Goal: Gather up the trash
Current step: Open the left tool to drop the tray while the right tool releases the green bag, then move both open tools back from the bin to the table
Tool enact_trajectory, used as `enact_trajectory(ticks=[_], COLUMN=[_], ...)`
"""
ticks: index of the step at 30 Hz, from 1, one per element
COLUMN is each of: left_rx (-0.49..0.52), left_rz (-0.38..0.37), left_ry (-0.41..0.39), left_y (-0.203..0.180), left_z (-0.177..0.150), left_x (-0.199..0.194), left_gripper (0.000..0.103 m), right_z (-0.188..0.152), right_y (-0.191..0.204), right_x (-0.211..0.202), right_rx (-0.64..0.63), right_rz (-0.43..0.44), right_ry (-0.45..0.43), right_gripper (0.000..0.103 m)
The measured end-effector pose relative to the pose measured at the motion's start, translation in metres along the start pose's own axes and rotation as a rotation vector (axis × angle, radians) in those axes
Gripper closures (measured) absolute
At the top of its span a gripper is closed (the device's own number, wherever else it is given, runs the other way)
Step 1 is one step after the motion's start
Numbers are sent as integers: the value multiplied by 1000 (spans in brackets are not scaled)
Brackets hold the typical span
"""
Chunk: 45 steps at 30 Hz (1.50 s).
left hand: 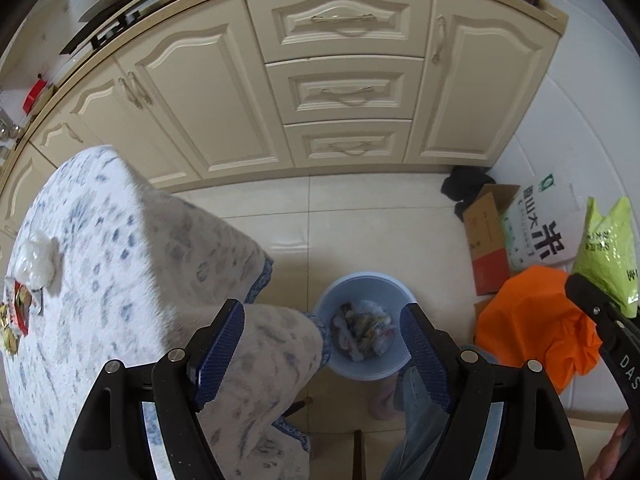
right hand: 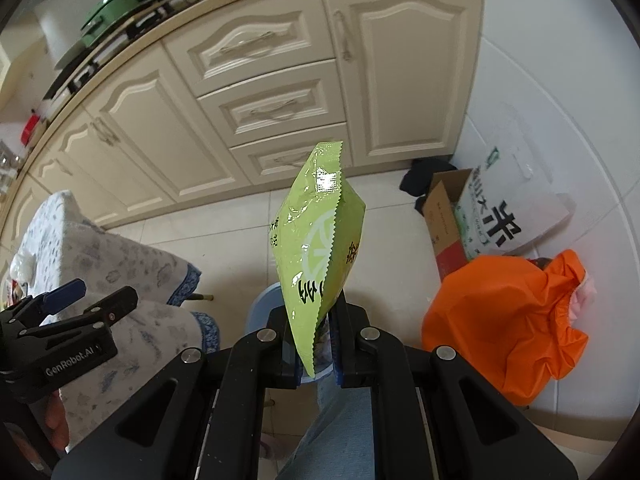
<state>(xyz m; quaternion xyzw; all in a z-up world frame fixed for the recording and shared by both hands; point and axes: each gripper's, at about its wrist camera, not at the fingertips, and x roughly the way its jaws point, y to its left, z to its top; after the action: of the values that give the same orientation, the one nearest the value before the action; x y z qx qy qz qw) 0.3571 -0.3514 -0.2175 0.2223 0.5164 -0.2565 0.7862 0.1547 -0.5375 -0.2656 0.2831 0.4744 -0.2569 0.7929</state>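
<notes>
Trash here is chiefly a lime-green snack bag (right hand: 320, 248), pinched at its lower corner between the clenched jaws of the right gripper (right hand: 318, 354) and standing up from them, directly over the pale blue waste bin (right hand: 262, 304). The right wrist view shows the bag whole: glossy and creased, puffed in the middle, with zigzag-cut seams, a white citrus-slice print and black characters. That same bag hides most of the bin there, leaving only a sliver of its rim.

The left wrist view shows what the other hides. The bin (left hand: 362, 286) stands open on the tiled floor, partly filled with crumpled wrappers (left hand: 366, 330). The left gripper (left hand: 322, 354) hangs above the bin with its jaws spread wide and nothing between them. The bag (left hand: 610, 252) appears only at the far right of this view, well right of the bin. Left of the bin, on the patterned cloth of the tabletop (left hand: 100, 248), lie a crumpled white tissue (left hand: 37, 261) and, just beside it, a red and yellow wrapper (left hand: 18, 312).

Right of the bin in both views sit an orange bag (right hand: 504, 320), a cardboard box (right hand: 442, 216) and a white rice sack (right hand: 508, 204).
</notes>
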Motion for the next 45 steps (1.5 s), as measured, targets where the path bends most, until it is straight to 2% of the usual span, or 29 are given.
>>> enact_trajectory(ticks=[7,8,10,12,13,18,34,45], left_rx=[-45,-56,-69,-84,-86,-111,-137,-172], left_rz=[7,9,2,-4,-6,-10,-22,-18], left_ry=[-49,-62,-72,-72,-72,-57,-51,-91], left_y=[24,28,36,43,47,60,67,84], left_z=[-17,-19,-27,-32,-36,-38,-41,-59], left_x=[-26,-29,-37,-39,-42,-45,-52,-81], left_gripper=[25,24,23,23,23,23,23,23], right_z=[1,1,0,-1,-2,-2,-10,-14], right_y=[42,47,56,62,63,65,63,80], right_x=[-2,-3,-5,-8,-10,-10,-13,-32], right_rx=[-106,-118,-150,-162,-161,-158,-144,-160], right_rz=[62,67,40,8,10,-10,-66,-44], right_ry=[6,6,1,-19,-33,-22,16,5], right_gripper=[92,89,73,23,19,19,18,17])
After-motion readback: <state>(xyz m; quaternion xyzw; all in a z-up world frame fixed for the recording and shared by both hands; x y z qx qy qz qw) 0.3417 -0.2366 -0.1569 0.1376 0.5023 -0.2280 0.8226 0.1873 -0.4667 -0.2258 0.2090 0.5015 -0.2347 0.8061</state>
